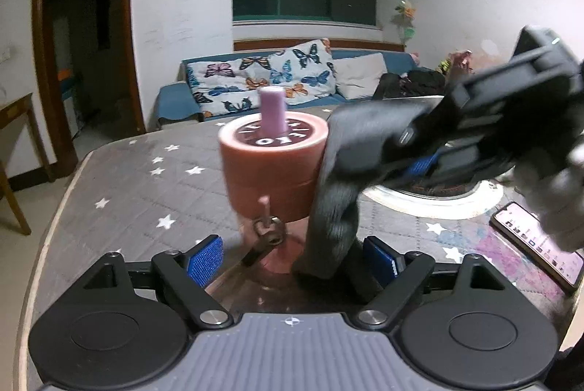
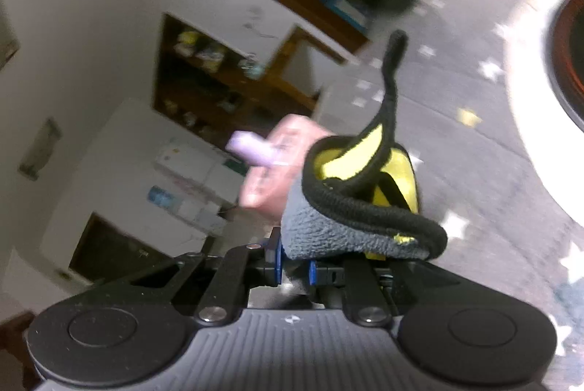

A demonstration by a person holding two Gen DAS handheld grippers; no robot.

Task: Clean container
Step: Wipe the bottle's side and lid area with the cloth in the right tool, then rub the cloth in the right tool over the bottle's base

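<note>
Your left gripper (image 1: 292, 256), fingers spread, straddles the pink bottle (image 1: 272, 168); your right gripper (image 2: 294, 272) pinches the cloth (image 2: 359, 208) against it, the worktop's (image 1: 146, 190) left edge clear.

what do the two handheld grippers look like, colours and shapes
Both match: the left gripper and right gripper have black linkage arms with silver pivot bolts, two round black discs, a ribbed grey housing with a small crosshair mark, and blue textured finger pads.

Left hand-held gripper (image 1: 292, 257) gapes wide (pads apart); right hand-held gripper (image 2: 294, 272) pinched shut
</note>
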